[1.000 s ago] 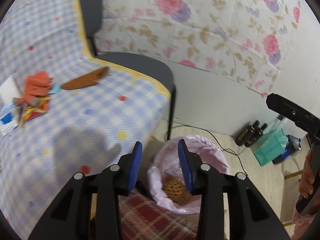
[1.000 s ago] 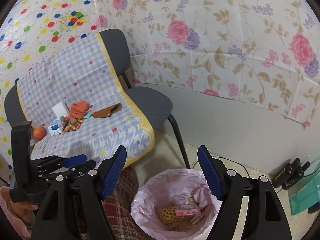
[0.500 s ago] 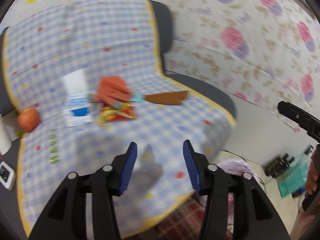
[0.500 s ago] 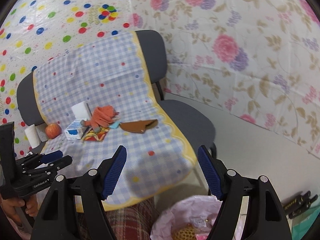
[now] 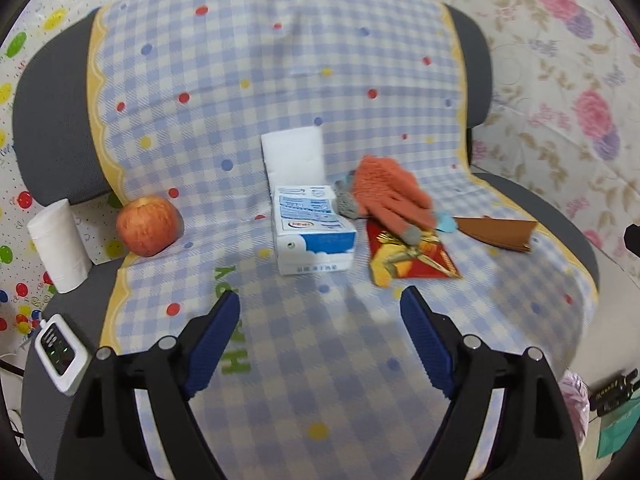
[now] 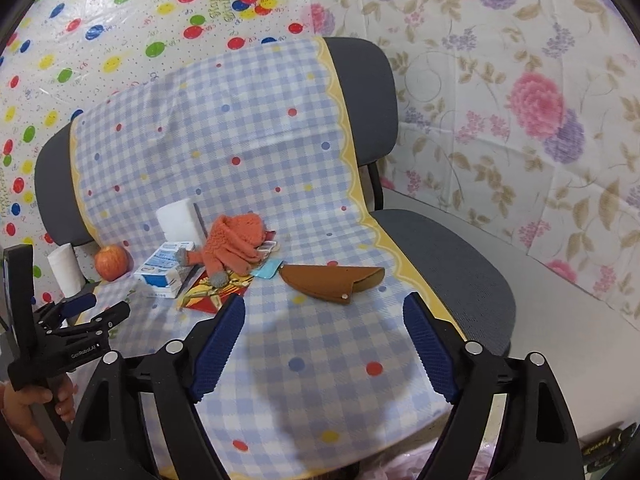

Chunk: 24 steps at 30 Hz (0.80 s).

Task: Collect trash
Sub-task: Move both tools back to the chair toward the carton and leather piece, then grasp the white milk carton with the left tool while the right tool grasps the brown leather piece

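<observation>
While both claws hang over the checked cloth (image 5: 280,60) draped across two grey chairs (image 6: 452,264), neither one holds anything. On the left claw (image 5: 320,312) the jaws have just been opening and now stand wide apart, with only bare cloth between the blue pads. On the right claw (image 6: 324,316) the jaws have likewise just been opening further, and nothing sits between them either.

Taking the blue-and-white carton (image 5: 312,232) as the landmark, the rest lies around it on the seat. Directly behind the carton a white block (image 5: 294,156) leans against the cloth-covered backrest. Just to the right of the carton lies an orange glove (image 5: 390,196), its fingers draped over a red and gold wrapper (image 5: 412,260) that lies flat, near the carton's right side. Further right of the carton, past a small light-blue scrap (image 5: 446,223), rests a brown leather pouch (image 5: 500,232). To the left of the carton, well apart from it, an apple (image 5: 148,224) sits at the yellow edge of the cloth, and beyond the apple a white paper roll (image 5: 58,246) stands upright. Nearer the camera than the roll, a small white device (image 5: 60,350) with a dark screen lies on the grey seat.

From the right wrist view the left claw appears at the lower left, gripped by a hand (image 6: 24,412), short of the carton. A bit of pink bin liner (image 5: 574,396) shows low at the right edge in the left wrist view, far from the carton.
</observation>
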Motion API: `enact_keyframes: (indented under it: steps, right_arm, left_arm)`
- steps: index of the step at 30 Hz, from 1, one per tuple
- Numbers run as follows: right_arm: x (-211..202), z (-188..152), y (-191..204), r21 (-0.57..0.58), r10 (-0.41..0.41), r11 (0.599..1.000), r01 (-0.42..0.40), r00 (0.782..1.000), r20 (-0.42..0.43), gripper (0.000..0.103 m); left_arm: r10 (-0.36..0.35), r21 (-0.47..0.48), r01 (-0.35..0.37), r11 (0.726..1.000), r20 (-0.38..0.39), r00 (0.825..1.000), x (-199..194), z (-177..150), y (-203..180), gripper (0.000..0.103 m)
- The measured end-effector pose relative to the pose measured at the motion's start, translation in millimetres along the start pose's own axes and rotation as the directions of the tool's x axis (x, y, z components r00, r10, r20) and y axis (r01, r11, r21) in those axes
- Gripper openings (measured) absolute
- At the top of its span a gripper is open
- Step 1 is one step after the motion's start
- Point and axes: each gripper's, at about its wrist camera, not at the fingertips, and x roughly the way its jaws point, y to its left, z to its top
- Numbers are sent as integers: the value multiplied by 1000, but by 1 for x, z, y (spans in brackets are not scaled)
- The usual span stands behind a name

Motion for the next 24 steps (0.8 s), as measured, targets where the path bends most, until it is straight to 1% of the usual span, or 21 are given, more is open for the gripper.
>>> enact_keyframes:
  steps: [5, 7, 9, 12, 17, 21, 24]
  right_arm:
    - [42, 17, -5, 10, 8, 1000, -7, 999, -33, 84]
    - [56, 24, -10, 28, 32, 999, -31, 999, -40, 83]
    - [67, 29, -13, 29, 34, 999, -32, 998, -49, 74]
    - [82, 32, -15, 26, 39, 999, -38, 997, -67, 69]
    - [101, 31, -19, 17, 31, 999, -30, 995, -90, 70]
    - [118, 27, -25, 17, 21, 1000, -19, 992, -127, 72]
    - [124, 25, -30, 20, 11, 1000, -8, 991, -135, 72]
  left_arm:
    - [12, 0, -12, 1000, -60, 998, 36, 15, -4, 80]
    - [16, 8, -15, 1000, -73, 997, 47, 20, -5, 80]
    - [16, 14, -15, 1000, -88, 996, 60, 25, -8, 80]
    - [25, 23, -23, 999, -115, 993, 77, 32, -10, 77]
    - [31, 8, -30, 1000, -135, 990, 93, 39, -8, 71]
    - [30, 7, -29, 1000, -138, 990, 100, 43, -6, 70]
    - [40, 16, -38, 999, -147, 988, 106, 46, -6, 68]
